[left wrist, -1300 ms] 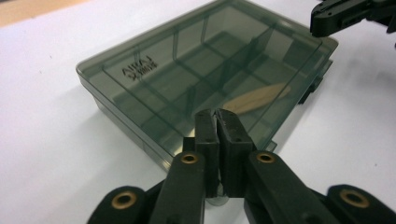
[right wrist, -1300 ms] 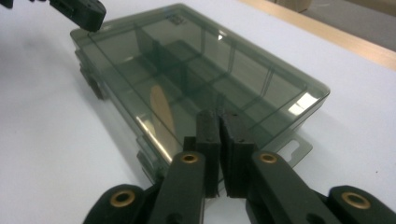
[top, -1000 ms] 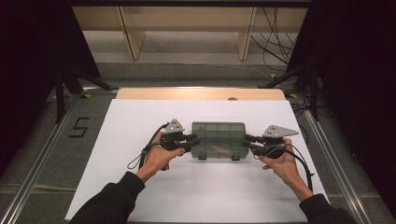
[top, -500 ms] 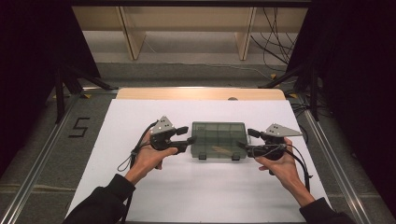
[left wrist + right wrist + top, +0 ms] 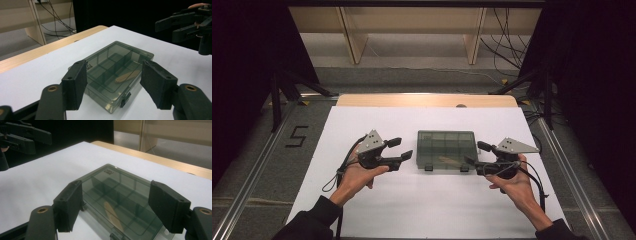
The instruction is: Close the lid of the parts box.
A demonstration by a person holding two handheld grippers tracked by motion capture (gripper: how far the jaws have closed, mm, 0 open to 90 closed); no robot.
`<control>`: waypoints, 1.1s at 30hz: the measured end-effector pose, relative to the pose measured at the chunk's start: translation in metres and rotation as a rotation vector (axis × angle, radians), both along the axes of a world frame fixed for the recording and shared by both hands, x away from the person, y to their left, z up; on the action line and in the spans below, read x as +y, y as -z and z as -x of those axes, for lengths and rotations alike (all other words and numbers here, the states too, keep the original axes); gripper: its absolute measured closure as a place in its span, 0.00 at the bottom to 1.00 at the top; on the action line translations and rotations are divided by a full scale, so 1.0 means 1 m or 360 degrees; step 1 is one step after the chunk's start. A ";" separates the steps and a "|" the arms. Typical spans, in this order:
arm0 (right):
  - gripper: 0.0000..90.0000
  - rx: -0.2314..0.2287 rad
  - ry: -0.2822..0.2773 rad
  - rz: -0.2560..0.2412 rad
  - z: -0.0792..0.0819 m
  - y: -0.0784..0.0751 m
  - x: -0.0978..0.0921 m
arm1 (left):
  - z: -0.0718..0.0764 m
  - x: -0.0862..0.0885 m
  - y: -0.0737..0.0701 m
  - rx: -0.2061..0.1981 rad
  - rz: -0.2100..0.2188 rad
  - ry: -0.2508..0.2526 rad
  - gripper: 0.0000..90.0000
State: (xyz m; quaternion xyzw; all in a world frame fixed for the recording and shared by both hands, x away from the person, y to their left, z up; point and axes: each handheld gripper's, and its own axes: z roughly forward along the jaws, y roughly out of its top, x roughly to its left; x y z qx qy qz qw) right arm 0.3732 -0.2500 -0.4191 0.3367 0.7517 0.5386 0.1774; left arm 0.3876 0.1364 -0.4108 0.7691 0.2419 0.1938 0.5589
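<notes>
Mid-table on white sheet (image 5: 362, 210): closed smoky box (image 5: 446, 149), long axis left-right | left gripper (image 5: 398, 151) spread, just left of box | right gripper (image 5: 477, 154) spread, nearer, by right end

The high view looks forward and down over the whole table (image 5: 377, 210). Each gripper view sits low and close, facing inward across it from opposite ends. All three share the compartment box (image 5: 446, 149) (image 5: 117, 72) (image 5: 120, 200), apparently closed.
</notes>
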 end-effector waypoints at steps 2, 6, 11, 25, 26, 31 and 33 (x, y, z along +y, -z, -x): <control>0.30 0.0013 0.0005 0.0007 0.004 -0.001 0.000 | 0.004 0.004 -0.001 -0.0005 0.0013 -0.0012 0.39; 0.29 0.0005 0.0007 -0.0031 0.009 -0.001 0.002 | 0.012 0.015 -0.001 -0.0034 0.0047 -0.0016 0.36; 0.28 0.0019 0.0007 -0.0024 0.016 0.000 0.004 | 0.022 0.024 0.001 -0.0038 0.0046 -0.0025 0.36; 0.21 -0.0016 0.0024 -0.0072 0.033 -0.004 0.006 | 0.040 0.030 0.002 -0.0072 0.0081 -0.0054 0.31; 0.21 -0.0028 0.0022 -0.0089 0.034 -0.003 0.007 | 0.041 0.029 0.002 -0.0064 0.0096 -0.0057 0.31; 0.21 -0.0029 0.0003 -0.0078 0.039 -0.004 0.009 | 0.046 0.030 0.003 -0.0061 0.0099 -0.0058 0.31; 0.21 -0.0037 0.0001 -0.0087 0.041 -0.003 0.010 | 0.048 0.030 0.004 -0.0052 0.0100 -0.0063 0.31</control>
